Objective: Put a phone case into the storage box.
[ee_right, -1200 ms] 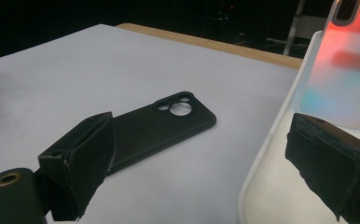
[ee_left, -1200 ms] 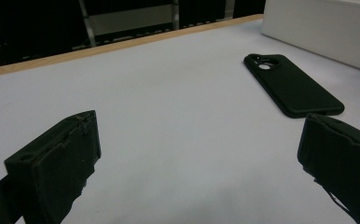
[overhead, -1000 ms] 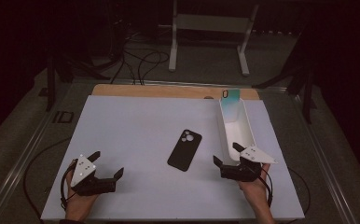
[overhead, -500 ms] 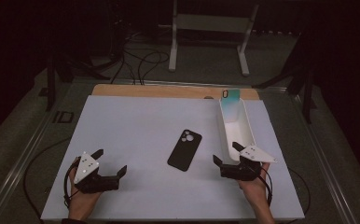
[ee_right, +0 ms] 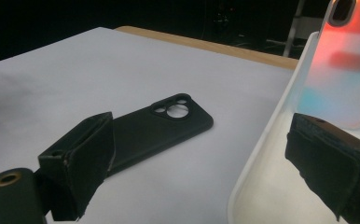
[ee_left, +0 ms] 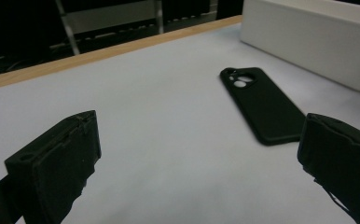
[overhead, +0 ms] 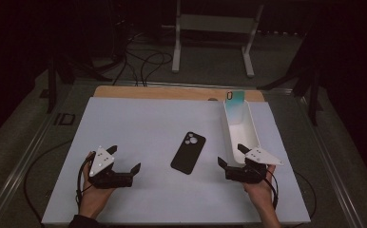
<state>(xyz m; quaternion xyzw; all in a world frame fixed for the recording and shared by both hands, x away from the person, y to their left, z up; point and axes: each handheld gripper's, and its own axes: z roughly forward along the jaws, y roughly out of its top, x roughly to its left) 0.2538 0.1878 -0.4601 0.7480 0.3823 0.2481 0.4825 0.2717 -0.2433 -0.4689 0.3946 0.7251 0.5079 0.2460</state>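
A black phone case (overhead: 188,152) lies flat on the white table mat (overhead: 139,123), camera cutouts toward the far side; it also appears as the black phone case (ee_left: 262,105) and the black phone case (ee_right: 155,128) in the gripper views. My left gripper (overhead: 124,160) rests open at the near left, nothing between its jaws. To the right of the case, my right gripper (overhead: 232,156) is open too, its far jaw by the near end of a long white tray (overhead: 248,137). An iridescent phone case (overhead: 234,100) leans at the tray's far end.
The white tray (ee_left: 308,37) runs along the mat's right side. A wooden table edge (overhead: 172,92) borders the far side. Beyond it are a metal stand (overhead: 212,28) and cables (overhead: 143,57) on the floor.
My left gripper has shifted a little to the right, toward the black case. The right gripper and both cases have stayed put.
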